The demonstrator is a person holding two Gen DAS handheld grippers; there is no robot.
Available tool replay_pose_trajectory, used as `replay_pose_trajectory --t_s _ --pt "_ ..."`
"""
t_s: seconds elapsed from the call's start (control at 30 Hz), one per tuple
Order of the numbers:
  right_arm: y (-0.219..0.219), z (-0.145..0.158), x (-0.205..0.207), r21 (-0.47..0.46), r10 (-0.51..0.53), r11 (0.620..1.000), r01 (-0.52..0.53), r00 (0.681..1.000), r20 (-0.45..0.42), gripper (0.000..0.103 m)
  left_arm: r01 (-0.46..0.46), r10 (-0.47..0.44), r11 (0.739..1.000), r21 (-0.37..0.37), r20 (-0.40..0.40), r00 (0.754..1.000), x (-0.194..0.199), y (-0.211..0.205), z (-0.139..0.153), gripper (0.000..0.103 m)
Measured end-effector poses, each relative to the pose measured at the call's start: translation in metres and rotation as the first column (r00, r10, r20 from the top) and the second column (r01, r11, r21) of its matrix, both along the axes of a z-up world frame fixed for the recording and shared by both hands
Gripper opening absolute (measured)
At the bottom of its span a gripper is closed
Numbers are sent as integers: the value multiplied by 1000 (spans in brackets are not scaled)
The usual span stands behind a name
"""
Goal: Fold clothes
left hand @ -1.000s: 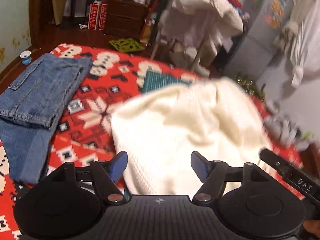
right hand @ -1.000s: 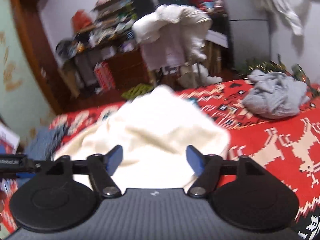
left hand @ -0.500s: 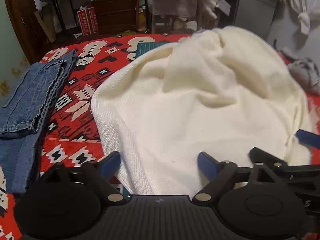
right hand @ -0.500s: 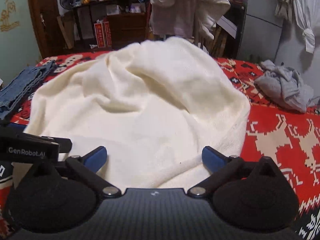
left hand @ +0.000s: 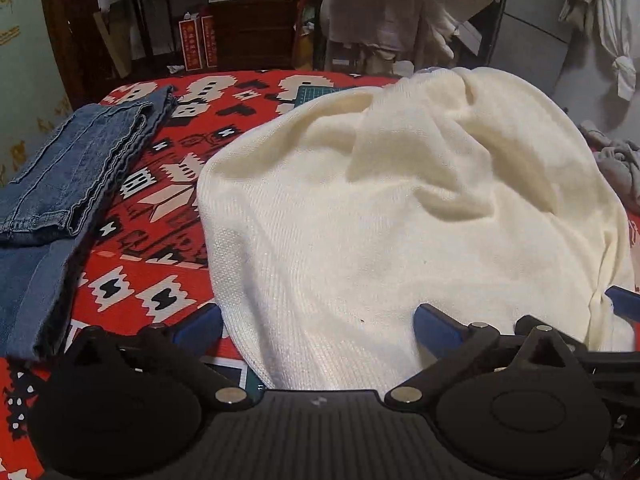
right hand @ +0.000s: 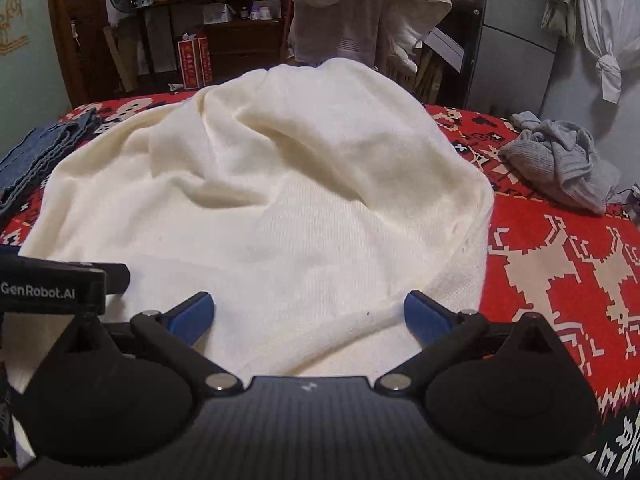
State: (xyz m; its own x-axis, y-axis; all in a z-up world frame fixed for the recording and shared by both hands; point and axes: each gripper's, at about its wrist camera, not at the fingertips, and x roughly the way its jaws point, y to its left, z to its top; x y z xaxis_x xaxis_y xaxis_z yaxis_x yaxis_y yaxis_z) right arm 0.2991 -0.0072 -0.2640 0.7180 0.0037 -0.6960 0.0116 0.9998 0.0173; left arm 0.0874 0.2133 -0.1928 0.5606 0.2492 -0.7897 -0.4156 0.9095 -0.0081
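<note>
Lying in a rumpled heap on a bed, the cream knit garment (left hand: 400, 216) covers most of the red patterned bedspread (left hand: 152, 280) in the middle of both views; its surface shows several soft folds and a raised ridge toward the far side, and its near hem runs just ahead of both tools. The left hand-held gripper (left hand: 318, 326) stands wide, its blue-tipped fingers (left hand: 200, 324) spread apart with nothing clamped between them; the left tip sits at the garment's left edge over the bedspread, and the right tip lies over the knit fabric. The right hand-held gripper (right hand: 306, 312) is likewise wide, both blue fingertips (right hand: 424, 314) resting low over the cream fabric near its front hem, gripping nothing. Part of the left tool's black body, marked "GenRobot.AI", shows at the left edge of the right wrist view, so the two tools sit close side by side. Whether the fingertips actually touch the cloth cannot be told. Folded blue jeans (left hand: 68, 168) lie on the bedspread to the left of the cream garment, apart from it, with a strip of red pattern between. A crumpled grey garment (right hand: 560, 168) lies on the bedspread to the right, well apart from the cream piece. Beyond the bed, a pale cloth is draped over a stand (right hand: 360, 12), dark shelving (right hand: 224, 20) carries assorted small items, and a white knotted cloth (right hand: 608, 40) hangs at the far right.
</note>
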Motion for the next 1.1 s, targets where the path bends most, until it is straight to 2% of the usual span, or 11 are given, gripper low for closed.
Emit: replay_pose_trajectory --t_s 0.27,0.43,0.6,0.7,0.8,0.87,1.0,1.1 --pt "3 1 4 -16 -4 1000 4 1000 -16 103 -1 1 1000 9 19 1000 -3 -1 -2 103" --pt "3 -1 0 -17 2 1000 -2 1000 10 103 -13 12 1000 19 33 999 -5 -4 -3 103" --pt "3 0 2 -16 3 1000 -3 1000 -3 103 -4 3 1000 14 22 1000 -2 -2 -3 103" --pt "-1 5 7 -8 29 1000 -30 999 -44 102 14 -14 1000 -5 0 1000 1 2 -1 103" --pt "-10 15 8 31 37 999 -35 996 -81 102 36 -38 998 -60 -34 999 3 12 4 98" --pt "-19 27 3 73 35 997 -29 995 -88 102 28 -33 991 -127 -39 999 1 25 11 92" --pt "-35 55 -8 140 20 990 -3 993 -119 102 3 -13 968 -252 -35 999 -10 51 35 92" --pt "-44 70 -16 220 0 975 35 988 -156 98 4 -10 953 -304 -17 1000 -23 64 57 91"
